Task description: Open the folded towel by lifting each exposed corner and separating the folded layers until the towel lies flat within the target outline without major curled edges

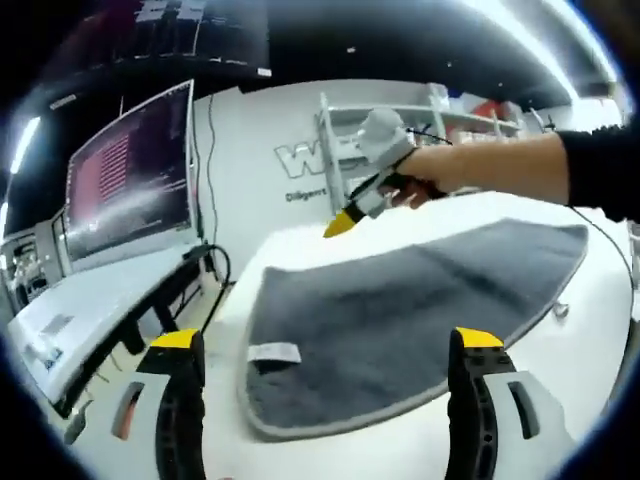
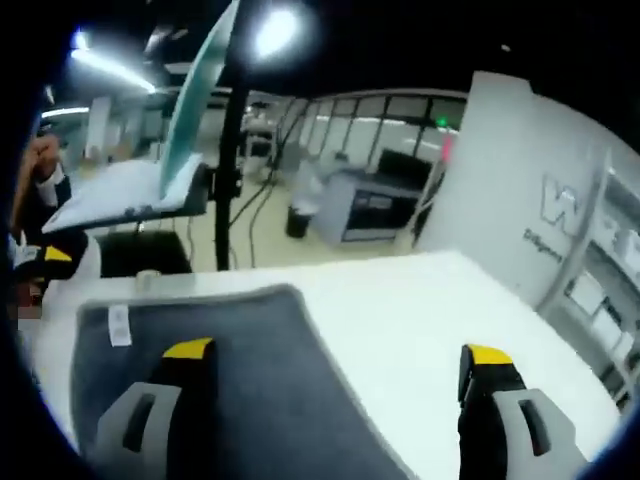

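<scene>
in the left gripper view my left gripper [image 1: 325,345] has its jaws wide apart, nothing between them, hovering over the near edge of the grey towel [image 1: 400,310]. the towel lies spread on the white table [image 1: 590,330], white label [image 1: 273,352] near its rounded corner, pale trim along the edge. my right gripper [image 1: 345,222] shows at the far side of the towel, held in a hand [image 1: 450,165] with a dark sleeve, yellow tip pointing down above the table just past the towel's far edge. in the right gripper view the right gripper [image 2: 335,355] has jaws spread, empty, above the towel [image 2: 250,380] and table [image 2: 430,310]. a monitor [image 1: 130,170] stands left of the table
</scene>
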Demonstrator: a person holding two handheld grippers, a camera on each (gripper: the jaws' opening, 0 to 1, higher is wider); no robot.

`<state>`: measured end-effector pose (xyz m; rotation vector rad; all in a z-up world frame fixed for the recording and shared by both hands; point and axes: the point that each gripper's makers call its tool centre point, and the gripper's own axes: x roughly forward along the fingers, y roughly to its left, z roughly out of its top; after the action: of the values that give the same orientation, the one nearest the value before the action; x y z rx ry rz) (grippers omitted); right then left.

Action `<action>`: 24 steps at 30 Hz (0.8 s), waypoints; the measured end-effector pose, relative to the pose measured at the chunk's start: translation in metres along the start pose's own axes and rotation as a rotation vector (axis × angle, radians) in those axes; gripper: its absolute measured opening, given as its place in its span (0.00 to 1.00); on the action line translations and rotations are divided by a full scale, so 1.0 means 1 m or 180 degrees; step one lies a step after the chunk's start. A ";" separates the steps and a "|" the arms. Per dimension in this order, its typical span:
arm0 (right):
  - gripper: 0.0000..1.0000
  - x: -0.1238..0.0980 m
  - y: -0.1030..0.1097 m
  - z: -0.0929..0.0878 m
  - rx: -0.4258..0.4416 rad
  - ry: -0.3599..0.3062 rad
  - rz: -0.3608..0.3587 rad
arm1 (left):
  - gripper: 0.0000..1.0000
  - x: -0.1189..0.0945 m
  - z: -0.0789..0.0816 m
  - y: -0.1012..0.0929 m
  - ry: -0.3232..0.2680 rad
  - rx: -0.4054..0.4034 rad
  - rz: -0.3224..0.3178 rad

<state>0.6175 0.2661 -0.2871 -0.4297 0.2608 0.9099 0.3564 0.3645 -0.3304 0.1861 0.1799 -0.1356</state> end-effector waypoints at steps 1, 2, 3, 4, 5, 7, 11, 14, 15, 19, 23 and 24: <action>1.00 -0.015 -0.009 0.001 0.0045 -0.0049 -0.0062 | 1.00 0.000 0.005 0.000 -0.0023 -0.0002 -0.0006; 1.00 -0.030 -0.017 0.003 0.0067 -0.0118 -0.0118 | 1.00 0.000 0.010 0.000 -0.0052 -0.0001 -0.0014; 1.00 -0.046 -0.025 0.003 0.0076 -0.0141 -0.0175 | 1.00 0.000 0.015 0.000 -0.0075 0.0010 -0.0026; 1.00 -0.064 -0.029 0.002 0.0088 -0.0183 -0.0231 | 1.00 0.000 0.020 0.000 -0.0087 0.0019 -0.0038; 1.00 -0.086 -0.036 0.003 0.0119 -0.0241 -0.0293 | 1.00 0.000 0.027 0.000 -0.0116 0.0028 -0.0046; 1.00 -0.118 -0.049 0.001 0.0157 -0.0295 -0.0461 | 1.00 0.002 0.037 -0.001 -0.0146 0.0024 -0.0086; 1.00 -0.173 -0.069 -0.006 0.0132 -0.0334 -0.0714 | 1.00 0.010 0.053 -0.010 -0.0163 0.0049 -0.0267; 1.00 -0.215 -0.079 -0.016 0.0184 -0.0351 -0.0847 | 1.00 0.018 0.065 -0.016 -0.0171 0.0033 -0.0372; 1.00 -0.228 -0.084 -0.020 0.0213 -0.0371 -0.0913 | 1.00 0.022 0.068 -0.016 -0.0166 0.0030 -0.0390; 1.00 -0.279 -0.103 -0.041 0.0281 -0.0418 -0.1160 | 1.00 0.033 0.077 -0.018 -0.0125 0.0076 -0.0429; 1.00 -0.325 -0.122 -0.073 0.0313 -0.0382 -0.1379 | 1.00 0.045 0.080 -0.018 -0.0066 0.0094 -0.0443; 1.00 -0.334 -0.126 -0.080 0.0359 -0.0389 -0.1418 | 1.00 0.047 0.080 -0.017 -0.0055 0.0093 -0.0444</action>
<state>0.5187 -0.0738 -0.1947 -0.3088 0.0963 0.4795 0.4128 0.3264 -0.2649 0.2014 0.1736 -0.2784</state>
